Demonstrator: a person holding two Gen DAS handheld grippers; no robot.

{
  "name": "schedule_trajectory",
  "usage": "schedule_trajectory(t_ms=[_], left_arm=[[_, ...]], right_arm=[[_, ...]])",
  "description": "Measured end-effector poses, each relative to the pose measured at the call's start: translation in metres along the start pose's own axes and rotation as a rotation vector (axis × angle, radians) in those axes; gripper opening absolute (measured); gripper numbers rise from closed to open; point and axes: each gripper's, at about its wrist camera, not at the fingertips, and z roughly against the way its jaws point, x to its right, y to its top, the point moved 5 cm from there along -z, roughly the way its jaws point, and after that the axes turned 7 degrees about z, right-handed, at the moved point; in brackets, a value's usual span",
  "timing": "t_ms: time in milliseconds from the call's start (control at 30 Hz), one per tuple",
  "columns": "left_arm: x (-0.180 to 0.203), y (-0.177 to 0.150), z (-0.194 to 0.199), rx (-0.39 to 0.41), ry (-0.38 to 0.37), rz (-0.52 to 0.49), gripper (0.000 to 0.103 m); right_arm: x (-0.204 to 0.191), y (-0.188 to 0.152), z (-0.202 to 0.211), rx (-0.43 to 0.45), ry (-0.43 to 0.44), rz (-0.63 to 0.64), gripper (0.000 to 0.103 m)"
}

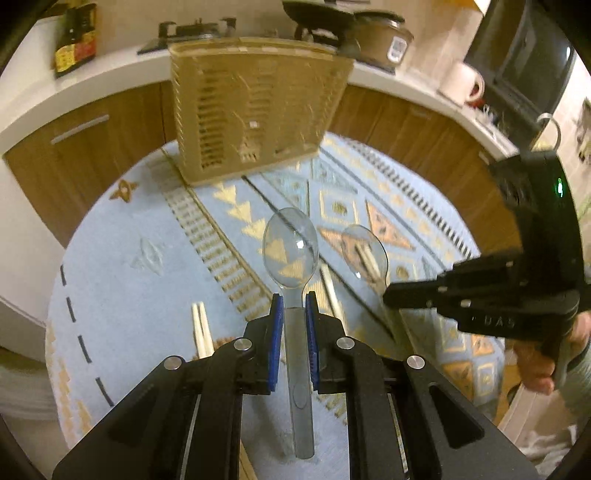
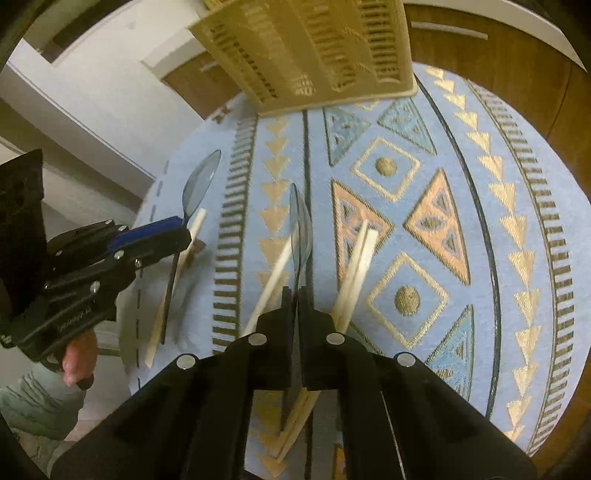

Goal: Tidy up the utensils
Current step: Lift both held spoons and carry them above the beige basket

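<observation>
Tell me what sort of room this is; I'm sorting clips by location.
Most likely a home kitchen: a gas stove and pot on the counter, with wooden cabinets below.

right hand-held gripper (image 2: pixel 295 295) | clamps clear spoon (image 2: pixel 301 225) | chopsticks (image 2: pixel 356 273) beside

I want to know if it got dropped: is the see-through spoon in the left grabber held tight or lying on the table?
Held tight. The left gripper has its blue pads pressed on the clear spoon handle.
</observation>
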Motion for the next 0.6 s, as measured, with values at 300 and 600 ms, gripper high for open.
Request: schedule_trajectory(t_ms=[300,600], left_arm=[[-0.004,0.028,0.026,0.131,-0.046,0.046,0.010],[-0.011,0.028,0.020,0.128,-0.059,0.044,0.010]], right_arm=[[0.005,0.008,0.025,0.081,0.030,0.015,0.001],[0.023,0.013,0.003,-0.023,0.090,-0.139,0.004]])
